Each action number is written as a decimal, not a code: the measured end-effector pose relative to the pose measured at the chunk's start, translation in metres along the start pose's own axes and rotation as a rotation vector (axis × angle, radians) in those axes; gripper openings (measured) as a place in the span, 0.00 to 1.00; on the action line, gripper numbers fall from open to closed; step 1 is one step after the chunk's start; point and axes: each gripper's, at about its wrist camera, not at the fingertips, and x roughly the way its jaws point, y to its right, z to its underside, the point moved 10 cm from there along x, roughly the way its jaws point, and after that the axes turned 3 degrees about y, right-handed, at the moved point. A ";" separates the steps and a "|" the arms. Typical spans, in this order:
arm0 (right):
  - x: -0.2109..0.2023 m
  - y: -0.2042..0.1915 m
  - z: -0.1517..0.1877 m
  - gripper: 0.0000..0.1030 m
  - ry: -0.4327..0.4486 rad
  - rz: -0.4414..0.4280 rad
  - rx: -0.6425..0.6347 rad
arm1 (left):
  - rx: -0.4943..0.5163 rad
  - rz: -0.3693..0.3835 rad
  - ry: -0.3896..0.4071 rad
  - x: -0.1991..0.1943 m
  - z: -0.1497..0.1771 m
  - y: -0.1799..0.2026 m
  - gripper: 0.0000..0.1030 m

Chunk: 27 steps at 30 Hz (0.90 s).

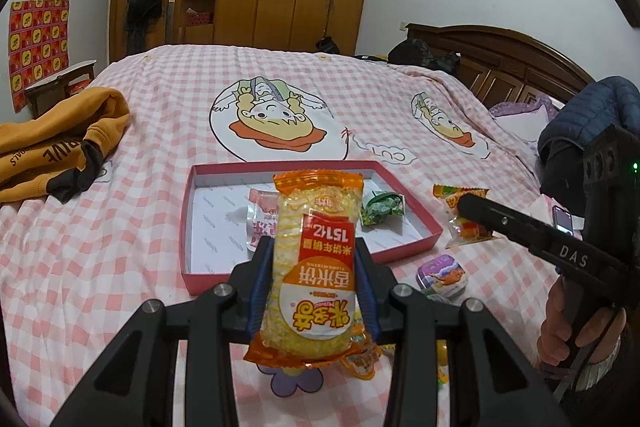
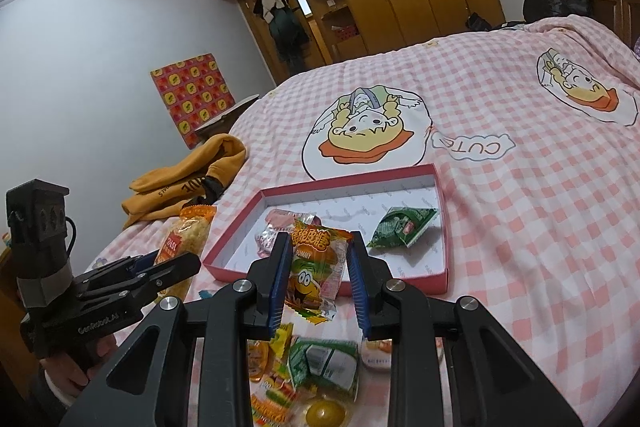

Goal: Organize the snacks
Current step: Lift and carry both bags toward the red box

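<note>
Left wrist view: the left gripper (image 1: 316, 279) is seen at lower centre, its jaws closed on a rice cracker pack (image 1: 314, 263) that is held upright above the near rim of the box (image 1: 188, 227). The box, red-walled and white inside, lies open on the pink checked bedspread (image 1: 160, 99) in the middle of the frame; a pink packet (image 1: 260, 215) and a green packet (image 1: 380, 213) are seen inside, with bare floor at its far side. A small tin (image 1: 442, 273) lies just right of the box's near corner. An orange sweatshirt (image 1: 60, 139) is bunched at the left edge, well apart from the box.

In the right wrist view, the right gripper (image 2: 318, 279) is shown at lower centre; a gummy packet (image 2: 316, 267) is gripped between its jaws, just short of the box's near wall. Loose snacks (image 2: 304, 367) are piled below the jaws. Wide open bedspread is left beyond the box.
</note>
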 end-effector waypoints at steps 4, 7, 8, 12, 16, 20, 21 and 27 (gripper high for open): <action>0.013 0.003 -0.004 0.28 -0.004 0.000 -0.006 | -0.001 -0.011 0.008 0.009 -0.004 -0.006 0.39; 0.021 0.008 -0.003 0.28 -0.009 0.012 -0.002 | -0.006 -0.020 0.004 0.016 -0.007 -0.012 0.39; 0.021 0.009 -0.003 0.28 -0.010 0.013 0.003 | -0.007 -0.023 0.003 0.018 -0.007 -0.014 0.39; 0.028 0.021 0.002 0.28 -0.015 0.025 0.024 | -0.005 -0.043 0.004 0.026 -0.008 -0.021 0.39; 0.034 0.031 0.007 0.28 -0.024 0.034 0.040 | -0.027 -0.060 -0.001 0.035 -0.006 -0.033 0.39; 0.042 0.034 0.011 0.28 -0.034 0.041 0.031 | -0.040 -0.084 -0.011 0.043 -0.003 -0.044 0.39; 0.043 0.034 0.012 0.28 -0.036 0.045 0.025 | -0.038 -0.096 -0.013 0.045 -0.002 -0.046 0.39; 0.057 0.035 0.021 0.28 -0.059 0.050 0.000 | -0.051 -0.110 -0.036 0.057 0.007 -0.055 0.39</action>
